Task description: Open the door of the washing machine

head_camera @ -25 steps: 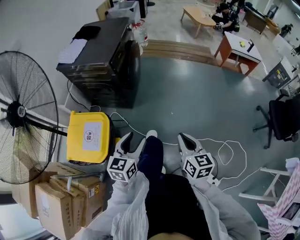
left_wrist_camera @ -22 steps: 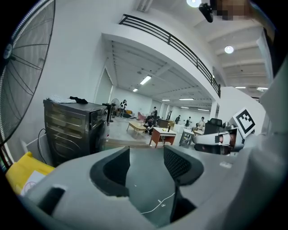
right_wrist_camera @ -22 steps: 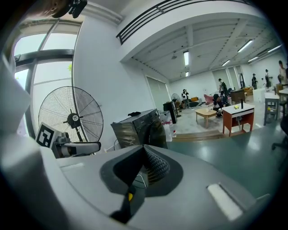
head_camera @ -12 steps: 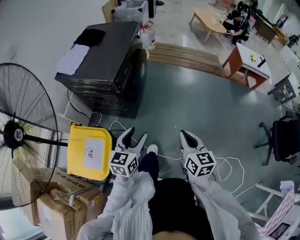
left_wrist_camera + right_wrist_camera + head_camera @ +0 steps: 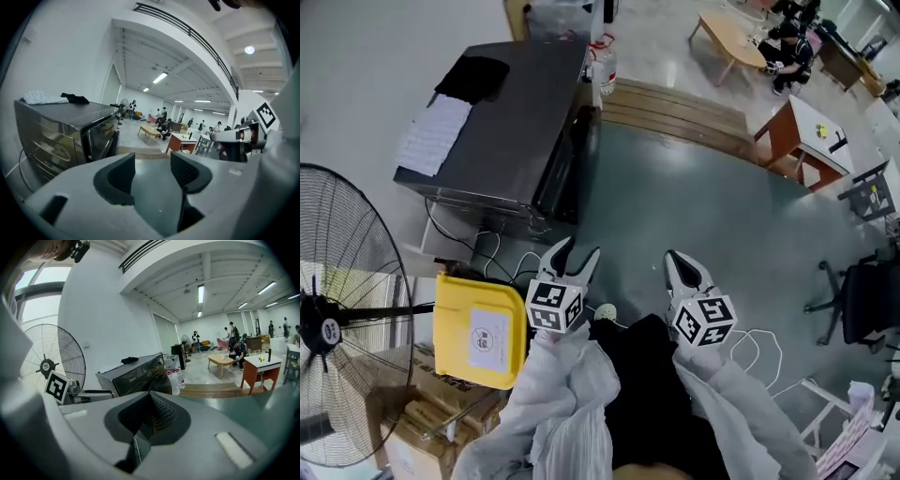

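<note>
A dark grey washing machine (image 5: 492,131) stands on the floor at the upper left of the head view, its round door (image 5: 570,161) shut on the side that faces the open floor. A black cloth (image 5: 473,77) and a white sheet (image 5: 431,124) lie on its top. My left gripper (image 5: 577,251) is open and empty, held short of the machine's near corner. My right gripper (image 5: 672,257) is shut on nothing, further right over the floor. The left gripper view has the machine (image 5: 70,136) left of the open left gripper (image 5: 152,164). In the right gripper view the machine (image 5: 136,371) stands beyond the shut right gripper (image 5: 152,399).
A yellow lidded bin (image 5: 478,326) sits just left of my left gripper, with a large standing fan (image 5: 342,319) and cardboard boxes (image 5: 422,441) further left. White cable (image 5: 750,349) loops on the floor at right. Water bottles (image 5: 605,66), a wooden step (image 5: 684,108) and an orange desk (image 5: 811,131) lie beyond.
The person has stepped forward, so the washing machine is nearer and both grippers are closer to it. The left stays open and the right stays shut.
</note>
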